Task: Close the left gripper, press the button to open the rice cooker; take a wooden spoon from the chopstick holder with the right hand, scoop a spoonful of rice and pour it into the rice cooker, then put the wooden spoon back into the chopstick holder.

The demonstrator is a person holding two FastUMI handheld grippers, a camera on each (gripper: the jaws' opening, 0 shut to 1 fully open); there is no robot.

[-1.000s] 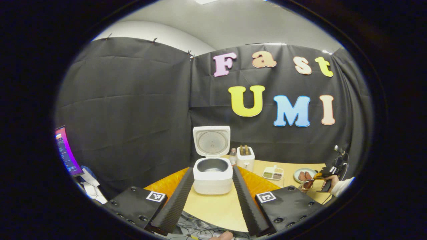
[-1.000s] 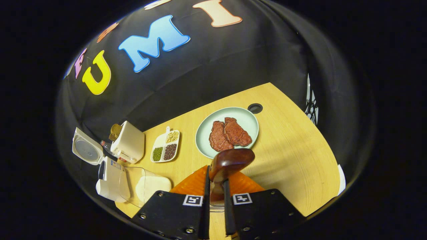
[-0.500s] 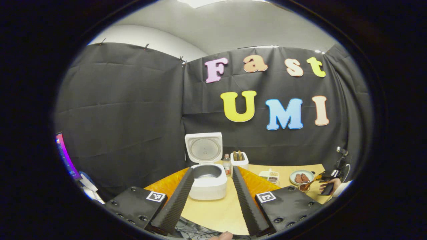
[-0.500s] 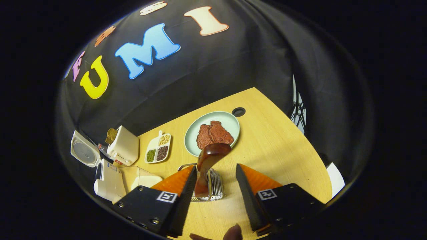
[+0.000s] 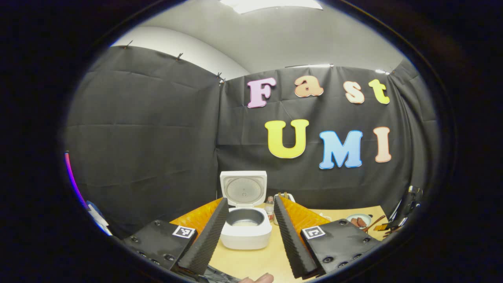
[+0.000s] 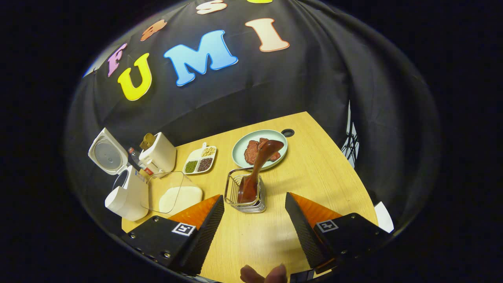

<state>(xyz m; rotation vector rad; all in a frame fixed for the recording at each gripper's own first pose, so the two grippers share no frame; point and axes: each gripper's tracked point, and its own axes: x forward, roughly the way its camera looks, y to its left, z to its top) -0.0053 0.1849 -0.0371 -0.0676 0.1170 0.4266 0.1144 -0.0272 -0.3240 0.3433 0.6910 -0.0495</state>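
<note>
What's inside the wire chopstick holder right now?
The wooden spoon stands in the chopstick holder, bowl end up, leaning toward the plate. Its lower end is screened by the wires; nothing else visible inside.

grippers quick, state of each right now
Left hand-held gripper: open, holding nothing.
Right hand-held gripper: open, holding nothing; the brown wooden spoon stands in the wire chopstick holder.

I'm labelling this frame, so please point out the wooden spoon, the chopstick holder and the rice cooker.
wooden spoon [image 6: 257, 167]: right gripper view, on its handle.
chopstick holder [image 6: 232, 184]: right gripper view, on its left wire wall.
rice cooker [image 5: 245, 237]: left gripper view, on its white front.
</note>
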